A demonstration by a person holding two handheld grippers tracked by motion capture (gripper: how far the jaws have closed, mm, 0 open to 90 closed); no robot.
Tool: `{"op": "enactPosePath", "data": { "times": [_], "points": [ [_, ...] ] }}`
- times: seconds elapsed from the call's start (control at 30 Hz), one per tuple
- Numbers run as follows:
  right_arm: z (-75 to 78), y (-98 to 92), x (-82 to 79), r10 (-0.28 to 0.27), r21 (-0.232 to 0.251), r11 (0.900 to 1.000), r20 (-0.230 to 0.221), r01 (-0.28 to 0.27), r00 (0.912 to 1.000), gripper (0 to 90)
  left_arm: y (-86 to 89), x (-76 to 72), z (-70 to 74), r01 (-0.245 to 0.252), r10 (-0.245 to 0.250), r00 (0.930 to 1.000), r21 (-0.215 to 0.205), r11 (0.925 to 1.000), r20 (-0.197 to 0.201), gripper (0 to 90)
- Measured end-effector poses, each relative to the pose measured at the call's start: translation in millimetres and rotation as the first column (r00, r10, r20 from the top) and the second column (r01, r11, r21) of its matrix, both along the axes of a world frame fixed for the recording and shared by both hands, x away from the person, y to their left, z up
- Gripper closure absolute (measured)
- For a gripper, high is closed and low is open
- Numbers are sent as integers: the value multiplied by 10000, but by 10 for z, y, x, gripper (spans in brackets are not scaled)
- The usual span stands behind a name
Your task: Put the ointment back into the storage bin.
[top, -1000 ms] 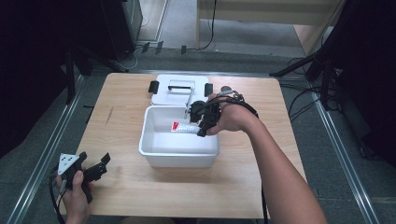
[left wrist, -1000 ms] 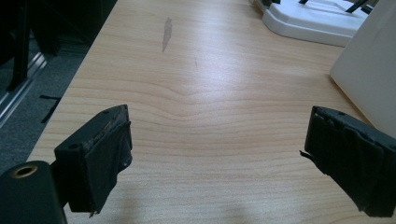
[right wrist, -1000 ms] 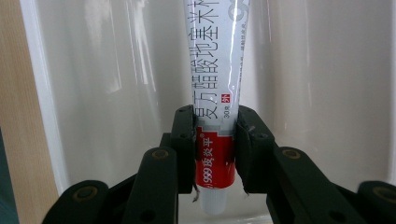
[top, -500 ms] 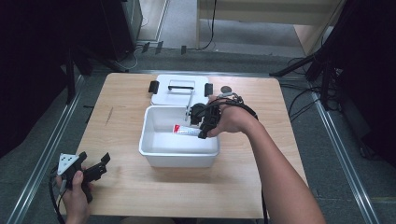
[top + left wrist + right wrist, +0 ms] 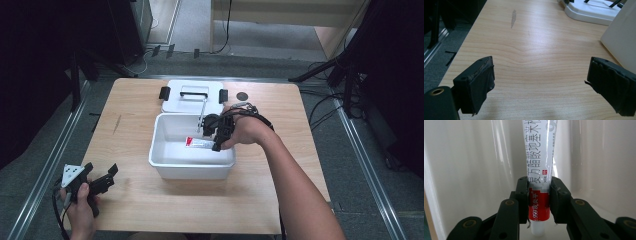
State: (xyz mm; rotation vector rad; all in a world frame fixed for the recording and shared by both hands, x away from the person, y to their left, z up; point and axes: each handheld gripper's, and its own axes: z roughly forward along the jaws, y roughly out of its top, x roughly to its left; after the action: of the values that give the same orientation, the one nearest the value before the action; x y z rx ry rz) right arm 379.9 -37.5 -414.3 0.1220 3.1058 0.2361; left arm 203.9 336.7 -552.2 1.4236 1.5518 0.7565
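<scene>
The right tongs [image 5: 216,134] reach into the white bin [image 5: 165,165] and are clamped on the ointment tube [image 5: 539,165] near its cap end, at the red band. In the right gripper view the tube's long axis runs straight out from the jaws, with the white cap towards the hand. The tube sits inside the bin, near its far right corner. The left tongs [image 5: 95,181], jaws spread wide and empty, hover over the desk [image 5: 536,50], well off the bin's near left corner, so the right hand is plainly the nearer one.
</scene>
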Motion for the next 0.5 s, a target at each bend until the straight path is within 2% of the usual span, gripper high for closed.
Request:
{"op": "enactPosePath", "data": {
  "times": [0.27, 0.5],
  "points": [
    [-102, 47, -10, 152, -345, 9993, -117, -156, 9998, 721, 0, -1, 1, 4, -4, 10000, -5, 10000, -11, 82],
    [-173, 110, -25, 219, -849, 9961, -141, -231, 9997, 721, 0, -2, 1, 4, -4, 10000, 12, 10000, -28, 82]
  ]
}}
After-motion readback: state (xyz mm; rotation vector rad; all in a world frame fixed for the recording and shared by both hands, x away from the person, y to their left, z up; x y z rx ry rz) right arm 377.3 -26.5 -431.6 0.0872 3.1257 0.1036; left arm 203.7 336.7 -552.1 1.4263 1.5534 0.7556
